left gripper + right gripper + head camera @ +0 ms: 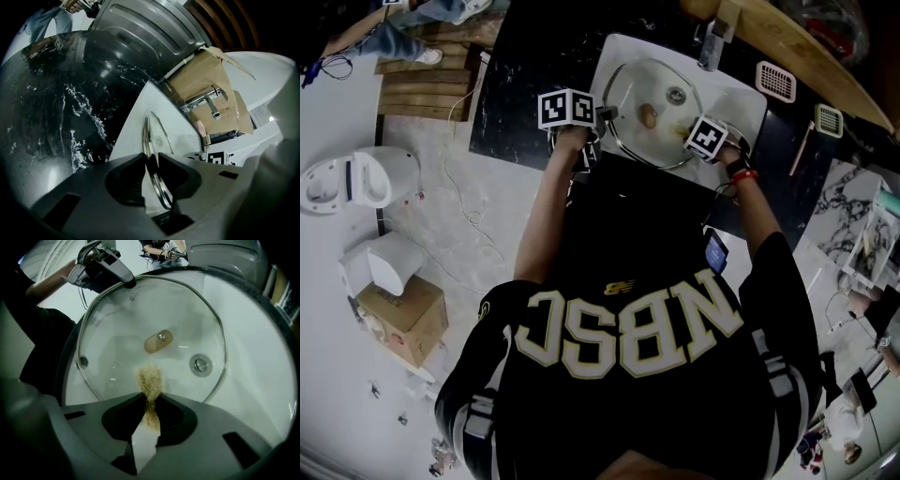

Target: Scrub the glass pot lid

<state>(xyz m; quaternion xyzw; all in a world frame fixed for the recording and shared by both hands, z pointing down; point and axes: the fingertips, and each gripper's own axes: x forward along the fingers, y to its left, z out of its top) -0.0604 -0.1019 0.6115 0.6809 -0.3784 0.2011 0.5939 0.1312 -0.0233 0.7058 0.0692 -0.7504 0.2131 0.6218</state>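
While the left gripper [151, 161] is clenched on the metal rim of the glass pot lid [140, 319], the lid sits inside the white sink [619, 47], which is set in a black marbled surface [525, 84]. From the left gripper view the lid shows edge-on, its rim pinched between the two jaws and its dome curving away toward the faucet [711, 47]. The right gripper [150, 401] has its jaws closed on a tan, fibrous scrubber [150, 380], whose frayed tip sticks out past the jaws and lies against the glass near the lid's closer rim, just short of the beige knob [158, 341] at the centre. Through the glass, right of the knob, the sink's drain [200, 364] shows. The two grippers stand at opposite sides of the lid
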